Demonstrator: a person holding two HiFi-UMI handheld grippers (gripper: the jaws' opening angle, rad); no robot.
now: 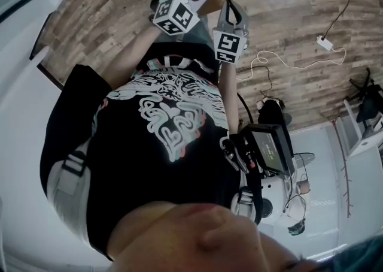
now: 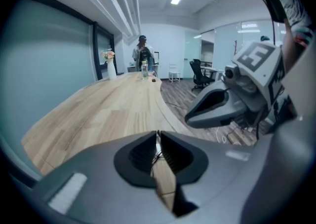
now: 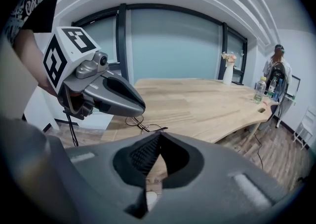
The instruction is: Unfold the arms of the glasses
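Two tools are held out side by side over the edge of one long, curved, light-wood desk (image 2: 113, 109). The left tool (image 2: 158, 141) has its jaws pressed together on a thin dark wire of the one pair of glasses (image 2: 157, 158). In the right gripper view the glasses (image 3: 143, 123) hang under that tool's tip, above the desk edge. The right tool (image 3: 158, 139) has its jaws closed at the tips. The wire reaches those tips, but whether it is caught there cannot be told.

Each tool carries one cube with black-and-white square markers.

At the desk's far end stand one vase (image 2: 109, 62) of flowers, a bottle (image 3: 259, 90) and one person (image 2: 142, 50). The floor (image 1: 287, 55) is wood plank, with one white power strip (image 1: 325, 42) and its cable lying on it. Glass walls line the room.
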